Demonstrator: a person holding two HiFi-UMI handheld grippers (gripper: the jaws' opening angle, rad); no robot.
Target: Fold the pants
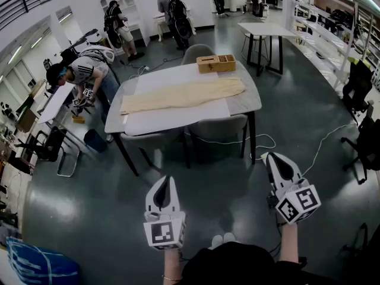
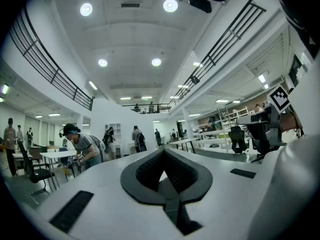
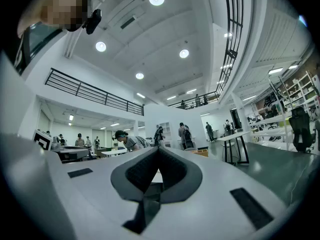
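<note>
- The left claw [image 1: 168, 180] and the right claw [image 1: 268, 156] were both held low and roughly level in front of the person, each with its jaw tips drawn together and nothing between them.
- Beyond them came bare floor [image 1: 225, 171], then two chairs [image 1: 217, 126] tucked under the near edge of the desk [image 1: 249, 103].
- The pants [image 1: 184, 94] lay flat on the desk, well apart from both claws and straight ahead of them.
- Their long axis ran crosswise, left to right, with the right end slightly farther away.
- The left claw pointed towards the middle of the pants and the right claw towards their right end; neither looked clearly nearer.
- A wooden box [image 1: 216, 63] stood on the desk just behind the pants.
</note>
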